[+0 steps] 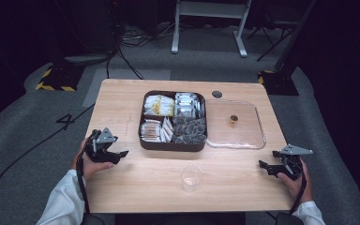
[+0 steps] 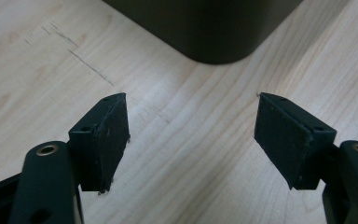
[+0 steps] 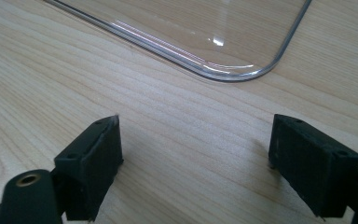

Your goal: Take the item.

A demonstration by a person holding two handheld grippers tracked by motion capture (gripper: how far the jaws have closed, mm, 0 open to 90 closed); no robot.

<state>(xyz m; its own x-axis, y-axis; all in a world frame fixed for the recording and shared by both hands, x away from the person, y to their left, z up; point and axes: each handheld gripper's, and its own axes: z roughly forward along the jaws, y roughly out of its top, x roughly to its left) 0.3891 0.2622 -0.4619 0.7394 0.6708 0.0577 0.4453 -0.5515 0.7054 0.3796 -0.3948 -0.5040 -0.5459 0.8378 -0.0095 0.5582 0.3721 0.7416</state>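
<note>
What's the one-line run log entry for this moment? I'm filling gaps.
left tool: open, empty | right tool: open, empty | box: open | lid: beside it | cup: untouched

Pale matt wood-grain worktop (image 1: 136,180); glossy clear plastic lid (image 3: 200,42) and cup (image 1: 191,177); dark matt box (image 2: 205,28).

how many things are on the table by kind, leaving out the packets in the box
box with compartments: 1
clear lid: 1
clear cup: 1
grippers, left gripper and right gripper, both open: 2
total: 5
</note>
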